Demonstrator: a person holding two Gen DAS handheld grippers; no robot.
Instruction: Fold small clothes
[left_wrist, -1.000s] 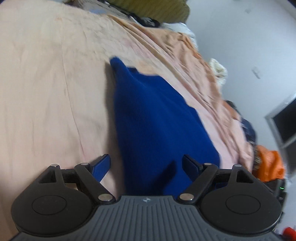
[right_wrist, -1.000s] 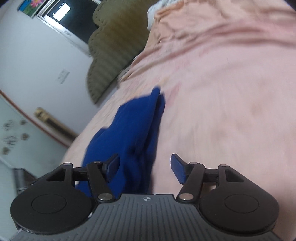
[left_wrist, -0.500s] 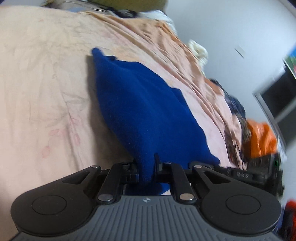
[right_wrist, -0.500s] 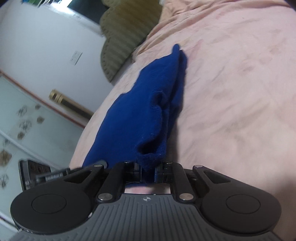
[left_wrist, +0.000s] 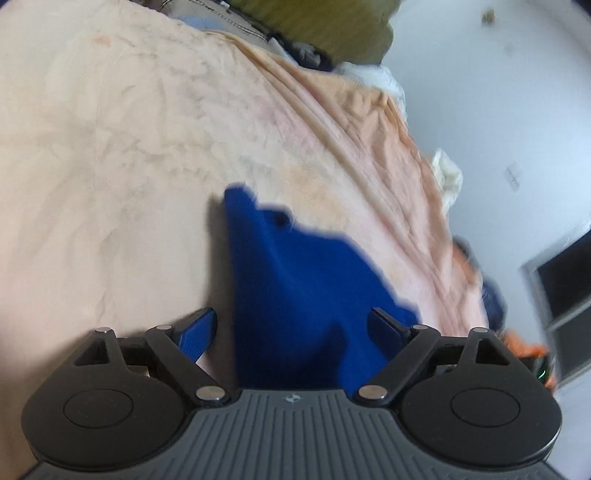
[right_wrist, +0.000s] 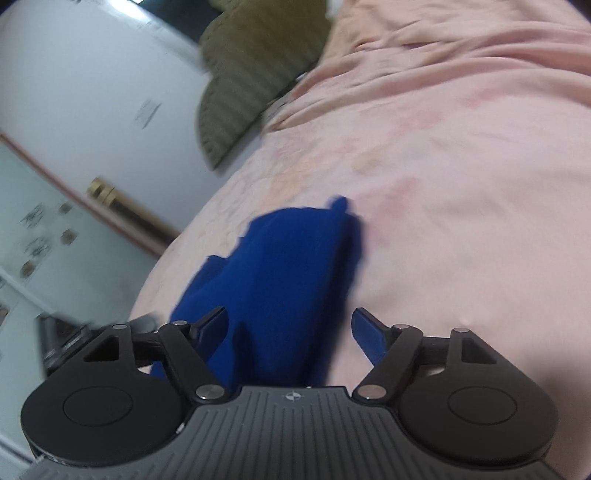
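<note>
A small dark blue knit garment (left_wrist: 295, 291) lies folded on the peach bed sheet (left_wrist: 110, 155). In the left wrist view my left gripper (left_wrist: 291, 328) hovers at its near edge, jaws opening wide; the cloth lies between and below the blue pads (left_wrist: 195, 332) without being pinched. In the right wrist view the same blue garment (right_wrist: 284, 280) runs away from my right gripper (right_wrist: 290, 328), whose jaws are also opening, pads (right_wrist: 365, 334) apart and not pressing on the cloth. Both views are blurred by motion.
An olive ribbed cushion (right_wrist: 255, 70) sits at the head of the bed by the white wall. White bedding (left_wrist: 447, 173) and an orange item (left_wrist: 524, 347) lie off the bed's far side, near a dark window (left_wrist: 565, 277). A patterned door with brass handle (right_wrist: 110, 199) stands left.
Half a second ago both grippers were shut on the garment's near edge and held it up; now both have let go, the jaws stand wide, and the garment lies shorter on the sheet.
</note>
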